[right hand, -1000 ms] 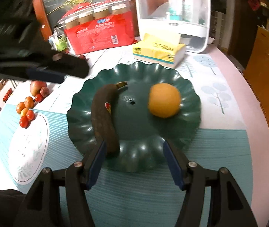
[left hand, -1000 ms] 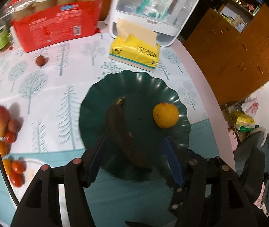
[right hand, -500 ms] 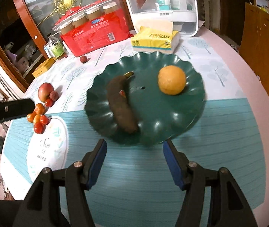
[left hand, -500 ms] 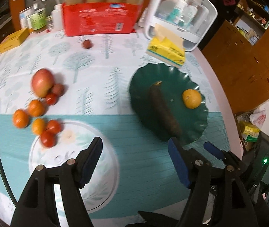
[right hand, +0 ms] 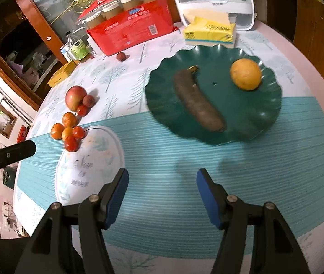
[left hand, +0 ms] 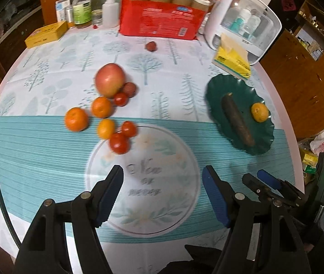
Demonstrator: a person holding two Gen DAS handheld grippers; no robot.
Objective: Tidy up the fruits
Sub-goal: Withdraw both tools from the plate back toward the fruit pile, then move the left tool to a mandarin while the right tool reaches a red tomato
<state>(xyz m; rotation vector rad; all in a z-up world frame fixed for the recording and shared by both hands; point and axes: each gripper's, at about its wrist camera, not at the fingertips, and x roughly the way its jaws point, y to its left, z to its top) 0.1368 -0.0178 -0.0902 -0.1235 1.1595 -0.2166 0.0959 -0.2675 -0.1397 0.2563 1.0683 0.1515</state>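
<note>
A dark green scalloped plate (left hand: 262, 137) (right hand: 269, 118) holds a browned banana (left hand: 236, 118) (right hand: 198, 100) and an orange (left hand: 259, 112) (right hand: 245, 74). A cluster of loose fruit lies on the tablecloth: a red apple (left hand: 110, 80) (right hand: 74, 96), mandarins (left hand: 76, 119) (right hand: 57, 131) and small tomatoes (left hand: 119, 143) (right hand: 71, 143). A lone dark fruit (left hand: 151, 46) (right hand: 120, 56) lies farther back. My left gripper (left hand: 162, 180) is open and empty above the round white placemat (left hand: 152, 214). My right gripper (right hand: 162, 182) is open and empty, short of the plate.
At the back stand a red pack of jars (left hand: 162, 18), a white cosmetics case (left hand: 246, 22), a yellow tissue pack (left hand: 232, 61), bottles (left hand: 82, 11) and a yellow box (left hand: 45, 34). The round table's edge curves at right, with wooden cabinets beyond.
Both grippers have pulled back from the green plate, toward the table's front. The left one swung left over the placemat, bringing the fruit cluster into view. Both stayed open.
</note>
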